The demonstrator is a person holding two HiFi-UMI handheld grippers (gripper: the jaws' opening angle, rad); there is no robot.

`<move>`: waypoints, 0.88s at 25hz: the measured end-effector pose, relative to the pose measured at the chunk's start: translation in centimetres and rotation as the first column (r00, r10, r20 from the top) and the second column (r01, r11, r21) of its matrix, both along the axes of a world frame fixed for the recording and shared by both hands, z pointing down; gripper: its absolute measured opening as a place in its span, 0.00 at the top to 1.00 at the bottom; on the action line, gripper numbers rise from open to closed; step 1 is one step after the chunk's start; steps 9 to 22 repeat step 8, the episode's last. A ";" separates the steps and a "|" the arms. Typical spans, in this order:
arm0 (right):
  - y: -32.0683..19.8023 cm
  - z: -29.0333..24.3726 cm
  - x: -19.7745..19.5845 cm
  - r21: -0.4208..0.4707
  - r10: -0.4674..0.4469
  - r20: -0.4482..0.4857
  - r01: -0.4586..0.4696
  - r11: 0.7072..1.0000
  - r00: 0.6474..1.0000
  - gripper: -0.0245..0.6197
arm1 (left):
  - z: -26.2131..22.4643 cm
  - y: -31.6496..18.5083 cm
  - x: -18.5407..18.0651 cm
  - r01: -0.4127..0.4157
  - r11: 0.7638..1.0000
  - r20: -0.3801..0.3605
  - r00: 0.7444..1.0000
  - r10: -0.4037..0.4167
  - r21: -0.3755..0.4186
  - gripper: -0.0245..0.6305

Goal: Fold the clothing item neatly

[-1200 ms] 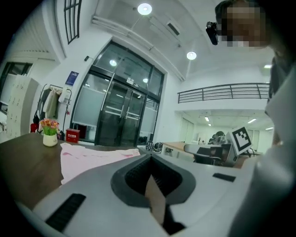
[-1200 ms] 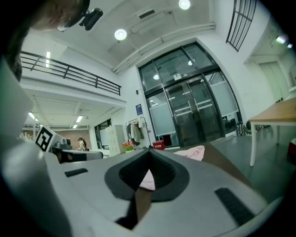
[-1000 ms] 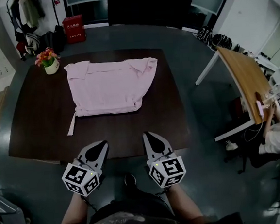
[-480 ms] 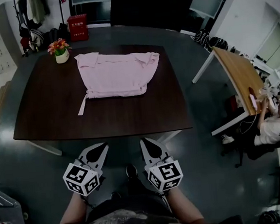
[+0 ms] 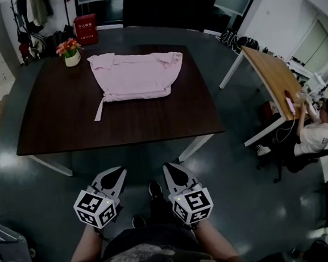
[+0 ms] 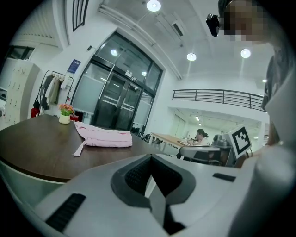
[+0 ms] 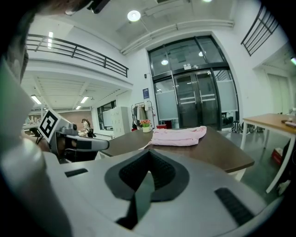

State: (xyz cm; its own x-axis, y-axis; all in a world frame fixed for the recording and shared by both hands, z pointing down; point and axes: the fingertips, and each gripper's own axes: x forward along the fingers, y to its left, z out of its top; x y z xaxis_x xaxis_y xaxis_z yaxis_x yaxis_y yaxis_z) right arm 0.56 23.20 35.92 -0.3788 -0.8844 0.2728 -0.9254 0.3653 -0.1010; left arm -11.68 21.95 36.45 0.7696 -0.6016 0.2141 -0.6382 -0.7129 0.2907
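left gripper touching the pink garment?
Apart. The head view shows the left gripper over the floor, short of the table, while the pink garment lies toward the table's far edge.

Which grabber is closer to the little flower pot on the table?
Left. The left gripper hangs short of the table, more toward the side where the flower pot stands; the right gripper is beside it, farther across from the pot.
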 end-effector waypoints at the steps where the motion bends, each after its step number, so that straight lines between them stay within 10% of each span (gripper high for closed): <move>1: 0.3 0.0 -0.4 -0.002 -0.001 -0.002 0.001 1.000 1.000 0.97 | 0.0 0.3 -0.4 0.001 1.000 -0.002 1.000 -0.001 -0.002 0.95; 22: 1.1 0.2 -1.7 0.001 0.001 -0.018 -0.001 1.000 1.000 0.97 | 0.4 0.9 -1.8 0.005 1.000 -0.017 1.000 -0.005 0.004 0.95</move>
